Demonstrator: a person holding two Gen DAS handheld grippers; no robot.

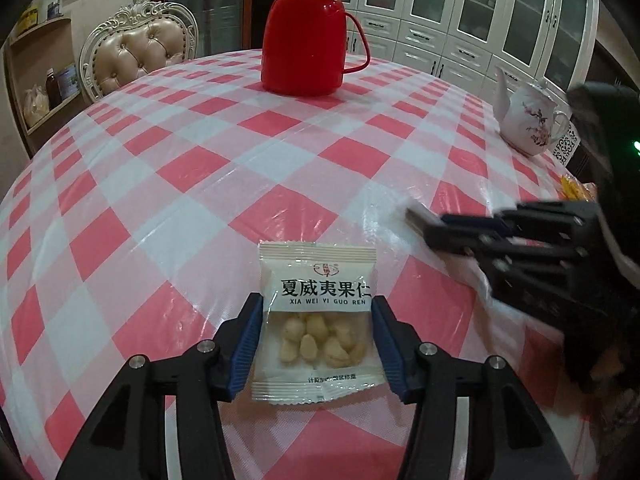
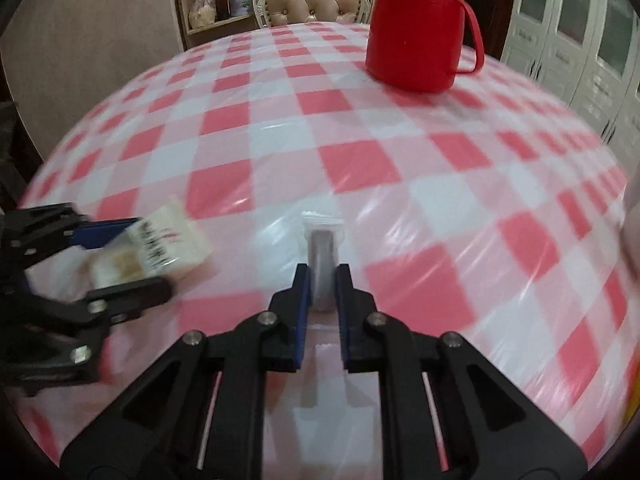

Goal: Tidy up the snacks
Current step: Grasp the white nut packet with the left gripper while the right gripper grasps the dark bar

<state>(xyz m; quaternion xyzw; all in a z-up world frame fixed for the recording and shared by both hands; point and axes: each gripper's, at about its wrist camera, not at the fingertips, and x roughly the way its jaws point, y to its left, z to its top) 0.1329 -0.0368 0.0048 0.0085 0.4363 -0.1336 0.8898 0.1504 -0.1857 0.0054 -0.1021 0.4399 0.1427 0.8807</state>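
Observation:
A white snack packet [image 1: 316, 320] with black Chinese lettering and a clear window showing pale nuts sits between the blue pads of my left gripper [image 1: 316, 305], which is shut on its two side edges just above the checked tablecloth [image 1: 192, 168]. In the right wrist view the same packet [image 2: 160, 244] and left gripper [image 2: 150, 256] appear blurred at the left. My right gripper [image 2: 323, 274] is shut on a second small white packet [image 2: 323, 240], seen edge-on and sticking out past the fingertips. The right gripper [image 1: 420, 224] reaches in from the right in the left wrist view, blurred.
A red thermos jug [image 1: 304, 40] stands at the far side of the table, and a white flowered teapot [image 1: 528, 124] at the right. Yellow wrappers [image 1: 576, 188] lie near the right edge. A padded chair [image 1: 136, 52] stands behind the table.

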